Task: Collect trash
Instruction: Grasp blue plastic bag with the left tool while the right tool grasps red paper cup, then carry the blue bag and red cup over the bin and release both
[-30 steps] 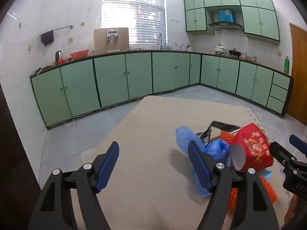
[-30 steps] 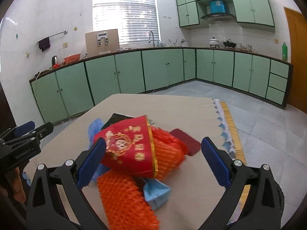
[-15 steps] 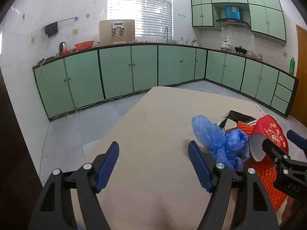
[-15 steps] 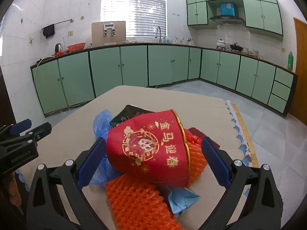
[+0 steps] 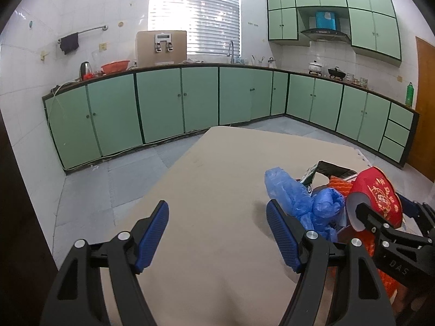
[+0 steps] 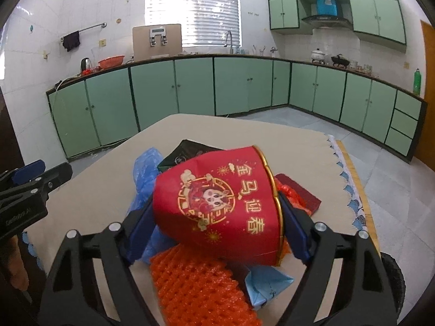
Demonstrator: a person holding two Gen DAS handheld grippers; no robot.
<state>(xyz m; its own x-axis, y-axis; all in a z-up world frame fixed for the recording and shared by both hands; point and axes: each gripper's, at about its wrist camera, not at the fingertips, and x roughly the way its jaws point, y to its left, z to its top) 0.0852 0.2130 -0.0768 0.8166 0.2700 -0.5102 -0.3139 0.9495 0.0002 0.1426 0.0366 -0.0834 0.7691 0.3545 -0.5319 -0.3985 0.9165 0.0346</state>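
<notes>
The red cup (image 6: 220, 206) is held on its side by the right gripper (image 6: 214, 228) over the trash; the left gripper (image 5: 217, 233) fingers are spread wide above the tabletop (image 5: 217, 190).

White-tiled walls (image 5: 81, 5) back an L-shaped run of green base cabinets (image 5: 163, 103) and matching wall cabinets (image 5: 375, 21). A blinded window (image 5: 194, 19) glows with daylight above the counter; grey floor tiles (image 5: 89, 190) and a wooden door (image 5: 425, 100) sit at right.
</notes>
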